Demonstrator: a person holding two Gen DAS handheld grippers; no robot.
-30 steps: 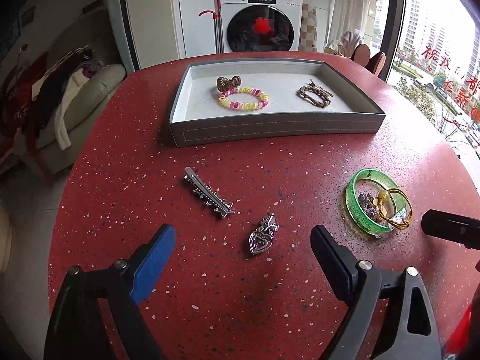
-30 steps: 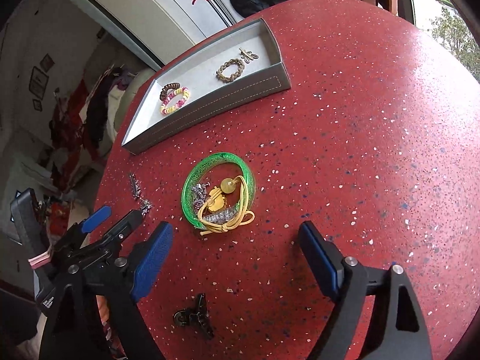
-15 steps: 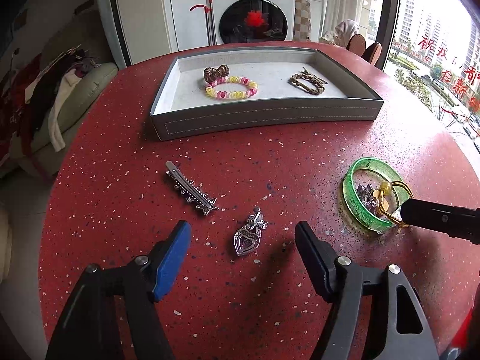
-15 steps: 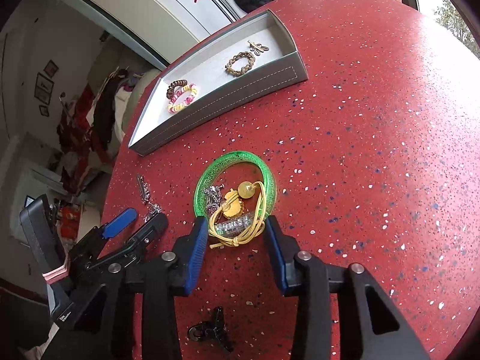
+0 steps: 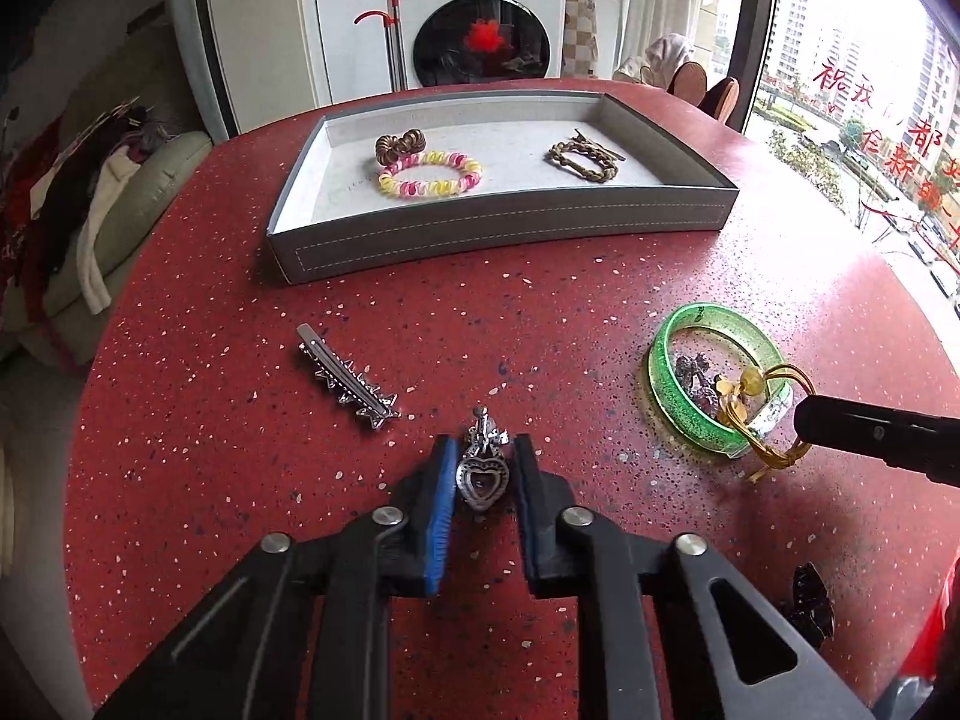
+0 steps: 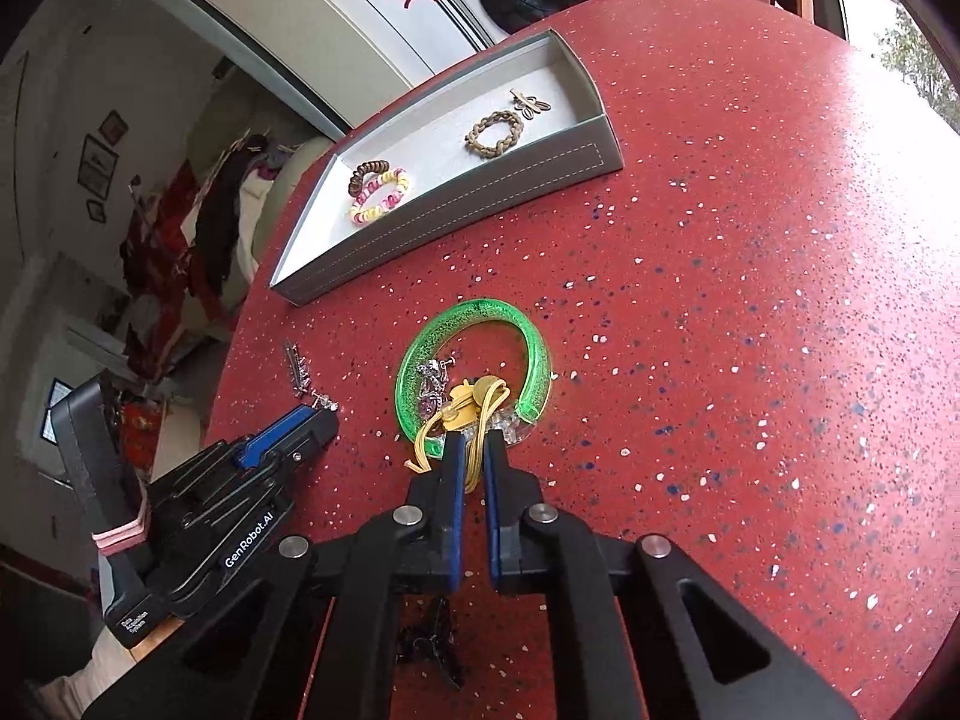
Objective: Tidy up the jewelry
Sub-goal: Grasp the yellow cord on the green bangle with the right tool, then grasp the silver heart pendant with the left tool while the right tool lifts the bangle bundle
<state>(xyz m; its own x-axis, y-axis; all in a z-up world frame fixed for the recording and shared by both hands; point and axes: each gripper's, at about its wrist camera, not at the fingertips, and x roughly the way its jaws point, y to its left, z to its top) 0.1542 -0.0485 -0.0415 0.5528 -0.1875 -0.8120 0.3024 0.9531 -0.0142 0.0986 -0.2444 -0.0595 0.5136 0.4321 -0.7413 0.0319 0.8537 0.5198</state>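
Red speckled table (image 5: 180, 420), grey tray (image 5: 498, 234), washer (image 5: 480, 24) behind.

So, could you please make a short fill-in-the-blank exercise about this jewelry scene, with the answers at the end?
1. The left tongs close around a silver ___-shaped pendant.
2. The right tongs grip a ___ cord lying over the green bangle.
3. The pink-and-yellow coil bracelet lies inside the gray ___.
4. The silver hair clip rests on the ___ table.

Answers: heart; yellow; tray; red
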